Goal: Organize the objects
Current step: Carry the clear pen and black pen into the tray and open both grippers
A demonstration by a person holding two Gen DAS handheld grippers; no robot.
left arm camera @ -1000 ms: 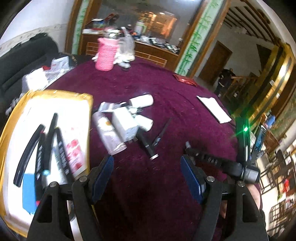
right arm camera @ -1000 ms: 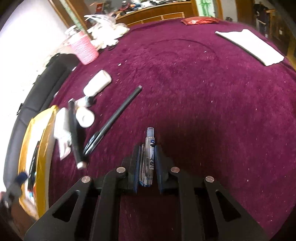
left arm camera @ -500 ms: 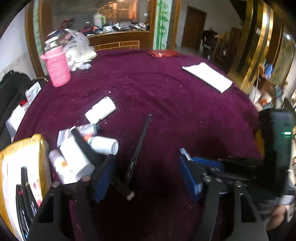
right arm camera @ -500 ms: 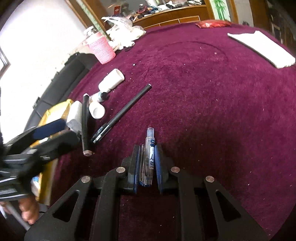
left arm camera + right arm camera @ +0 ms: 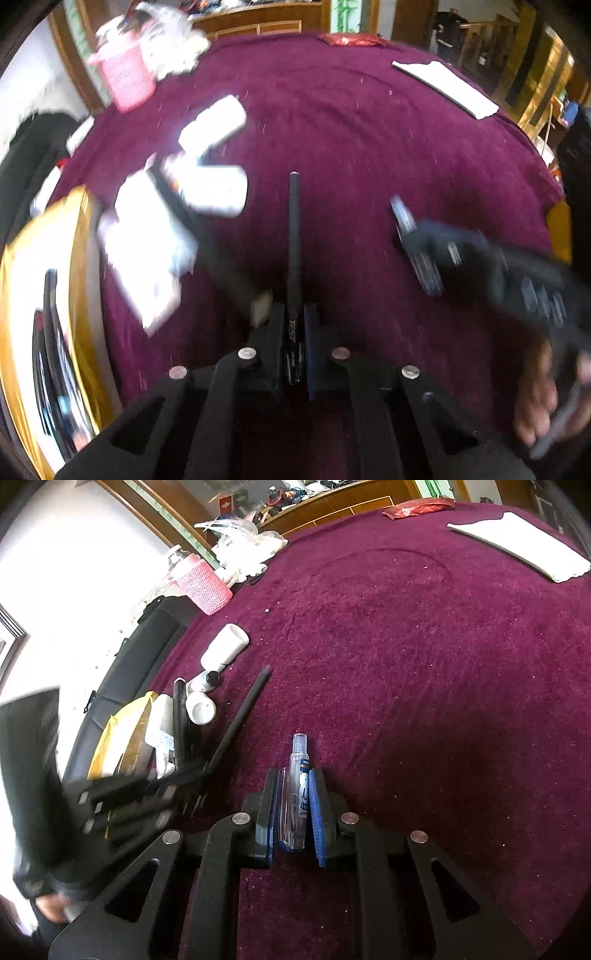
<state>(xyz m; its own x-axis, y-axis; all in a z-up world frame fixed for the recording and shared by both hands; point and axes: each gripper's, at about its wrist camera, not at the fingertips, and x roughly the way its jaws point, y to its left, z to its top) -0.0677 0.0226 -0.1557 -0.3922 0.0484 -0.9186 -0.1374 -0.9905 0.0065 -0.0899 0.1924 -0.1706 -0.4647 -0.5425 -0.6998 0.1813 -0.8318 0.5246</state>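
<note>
Left fingers (image 5: 293, 325) just closing, now clamped on black pen (image 5: 294, 236), tip lying forward on maroon tabletop (image 5: 369, 147). Right fingers (image 5: 293, 805) gripping clear pen (image 5: 297, 775). Step: pickup. Next, likely: lift, carry to yellow tray (image 5: 22, 258) at left.

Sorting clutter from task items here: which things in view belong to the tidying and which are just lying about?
In hand:
- black pen, left hand-held gripper
- clear pen, right hand-held gripper
- white bottles
- yellow tray

Lying about:
- pink cup
- red packet
</note>
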